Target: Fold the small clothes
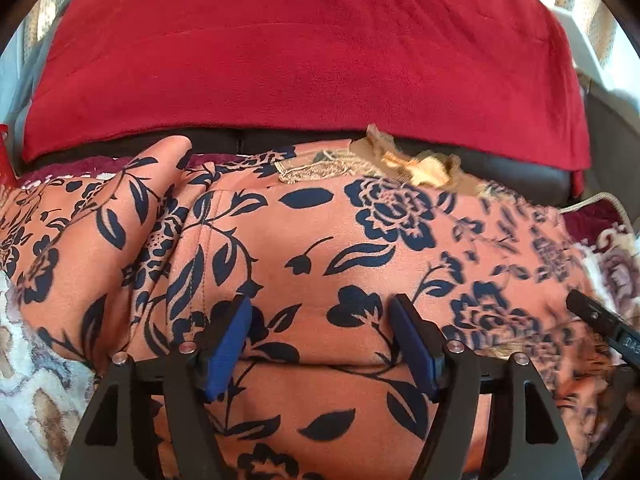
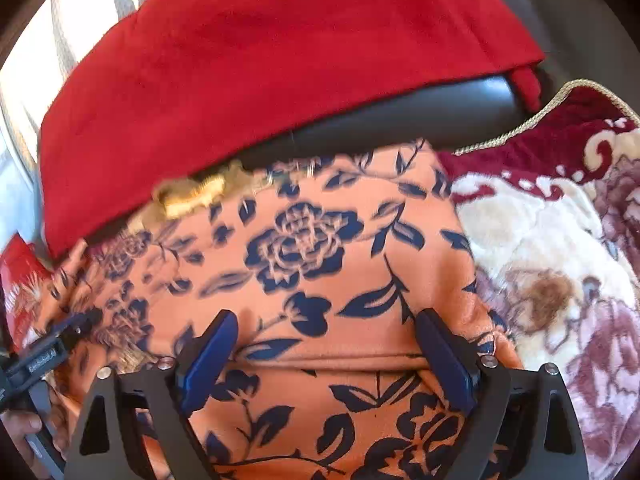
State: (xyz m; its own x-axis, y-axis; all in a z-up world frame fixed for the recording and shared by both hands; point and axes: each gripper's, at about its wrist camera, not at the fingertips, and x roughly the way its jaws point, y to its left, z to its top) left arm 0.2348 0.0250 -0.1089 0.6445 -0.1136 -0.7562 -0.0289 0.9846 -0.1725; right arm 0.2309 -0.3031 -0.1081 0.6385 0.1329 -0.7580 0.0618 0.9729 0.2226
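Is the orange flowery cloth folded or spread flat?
Folded: the orange flowery cloth shows a doubled edge running across near the open right gripper.

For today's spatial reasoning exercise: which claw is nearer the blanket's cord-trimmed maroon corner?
Right. The right claw has the maroon corner close on its right; the left claw is farther left.

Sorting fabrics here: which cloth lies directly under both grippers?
The orange floral garment, navy-flowered; the red fleece lies beyond it, the cream-maroon blanket beside it.
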